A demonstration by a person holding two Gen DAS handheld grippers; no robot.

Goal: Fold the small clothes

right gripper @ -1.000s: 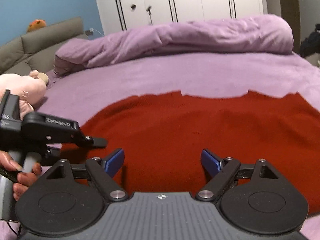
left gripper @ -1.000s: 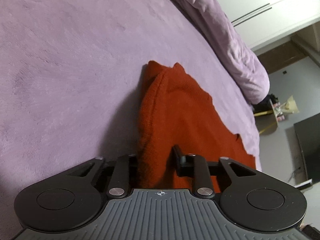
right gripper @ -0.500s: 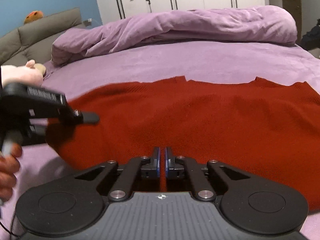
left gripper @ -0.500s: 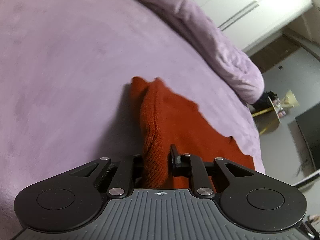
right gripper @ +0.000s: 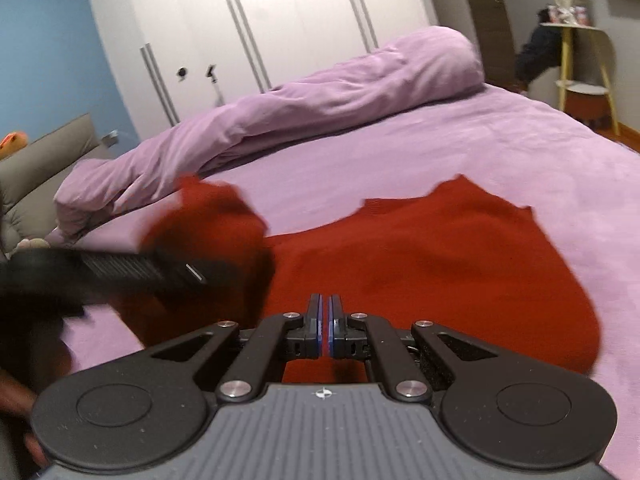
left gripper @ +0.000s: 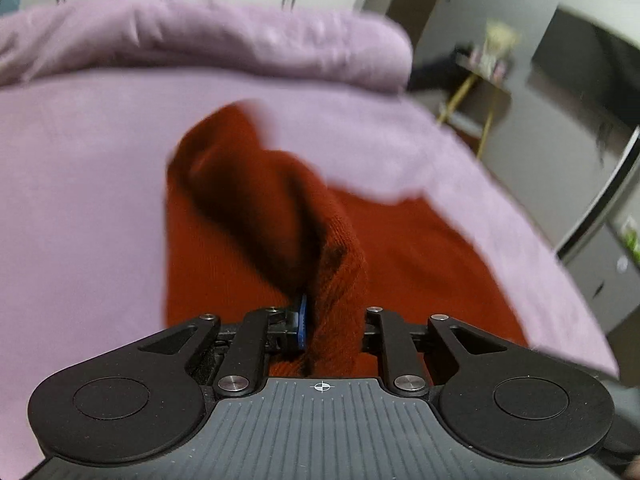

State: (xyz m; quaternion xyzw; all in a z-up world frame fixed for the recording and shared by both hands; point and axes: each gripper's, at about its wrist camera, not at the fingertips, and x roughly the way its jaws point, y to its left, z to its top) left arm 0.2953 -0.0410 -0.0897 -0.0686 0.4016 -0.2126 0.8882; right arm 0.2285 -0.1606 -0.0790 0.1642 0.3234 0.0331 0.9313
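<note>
While the left gripper [left gripper: 332, 326] clamps a raised fold of the red knitted garment [right gripper: 420, 256] on the lilac bed cover [right gripper: 500, 148], the right gripper [right gripper: 325, 330] pinches its near hem; I'd carry both toward 12 o'clock, level, keeping the 2 edges matched.

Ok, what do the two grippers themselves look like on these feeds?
They match. The left gripper and right gripper each have a grey ribbed body with a small white crosshair mark, black linkage arms with silver pivot pins, two round black discs at the sides, and blue-padded jaws. A bare hand shows at the right view's edge; no cables are visible.
</note>
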